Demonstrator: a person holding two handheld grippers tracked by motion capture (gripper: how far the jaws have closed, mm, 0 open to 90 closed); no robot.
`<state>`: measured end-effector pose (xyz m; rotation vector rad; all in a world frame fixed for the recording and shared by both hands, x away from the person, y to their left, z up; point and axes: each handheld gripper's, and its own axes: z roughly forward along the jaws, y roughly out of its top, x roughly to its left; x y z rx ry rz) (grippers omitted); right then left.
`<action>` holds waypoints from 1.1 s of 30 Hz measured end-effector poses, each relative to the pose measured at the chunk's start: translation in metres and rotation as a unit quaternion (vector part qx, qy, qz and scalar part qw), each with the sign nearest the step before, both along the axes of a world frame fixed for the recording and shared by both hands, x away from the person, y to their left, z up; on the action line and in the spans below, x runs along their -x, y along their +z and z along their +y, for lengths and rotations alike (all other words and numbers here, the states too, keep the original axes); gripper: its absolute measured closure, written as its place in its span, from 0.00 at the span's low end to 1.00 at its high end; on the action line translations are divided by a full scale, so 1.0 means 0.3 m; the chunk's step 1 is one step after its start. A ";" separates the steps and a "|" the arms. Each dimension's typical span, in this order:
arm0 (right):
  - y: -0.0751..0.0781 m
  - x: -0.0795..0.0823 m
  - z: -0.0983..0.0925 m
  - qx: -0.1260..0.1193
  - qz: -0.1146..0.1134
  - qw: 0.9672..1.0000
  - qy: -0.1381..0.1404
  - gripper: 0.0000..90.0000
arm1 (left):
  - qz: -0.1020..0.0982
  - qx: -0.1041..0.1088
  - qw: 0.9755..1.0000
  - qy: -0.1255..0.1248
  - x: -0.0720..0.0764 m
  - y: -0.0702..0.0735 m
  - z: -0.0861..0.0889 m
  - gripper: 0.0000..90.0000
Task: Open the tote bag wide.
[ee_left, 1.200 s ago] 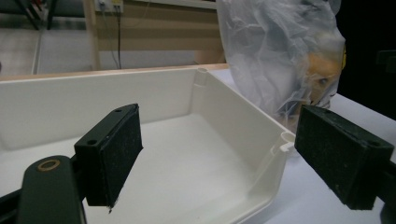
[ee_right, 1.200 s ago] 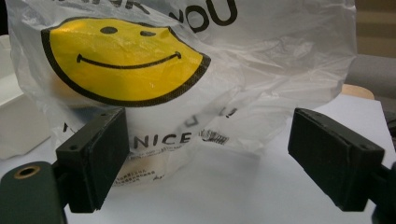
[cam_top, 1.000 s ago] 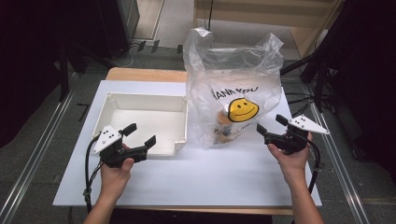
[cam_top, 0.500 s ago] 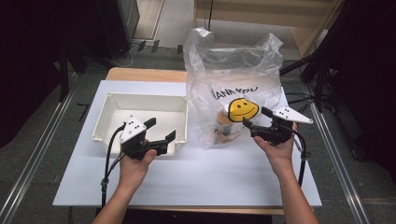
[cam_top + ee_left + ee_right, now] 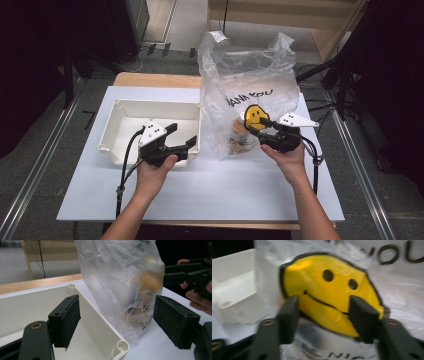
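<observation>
Two tools at a smiley-face plastic bag beside a white bin

High view: plastic bag stands on the tabletop touching the white bin.
Left gripper view: left tool, open, straddles the bin corner; the bag's orange contents are blurred.
Right gripper view: right tool, just closing, frames the smiley, grip unclear.

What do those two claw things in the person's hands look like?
Each is black, with two chunky flat jaws that have dark, rough-looking pads. The left gripper and the right gripper each carry a pale grey three-cornered plate with small dots on top. A black cable trails from each one back toward the person. The person's forearms are bare, with no sleeves showing.
</observation>
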<state>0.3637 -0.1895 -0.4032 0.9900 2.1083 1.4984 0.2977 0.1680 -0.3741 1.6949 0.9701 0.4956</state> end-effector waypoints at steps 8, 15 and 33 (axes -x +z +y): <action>-0.025 0.042 0.025 0.023 -0.007 0.999 0.033 1.00 | -0.001 -0.001 1.000 -0.015 -0.008 0.008 -0.047 0.26; -0.104 0.071 0.055 0.052 0.017 0.998 0.031 1.00 | -0.003 0.002 1.000 -0.029 -0.024 0.022 -0.115 0.26; -0.150 0.126 0.102 0.073 0.006 0.997 0.034 1.00 | -0.030 -0.021 0.999 -0.016 -0.052 0.116 -0.324 0.42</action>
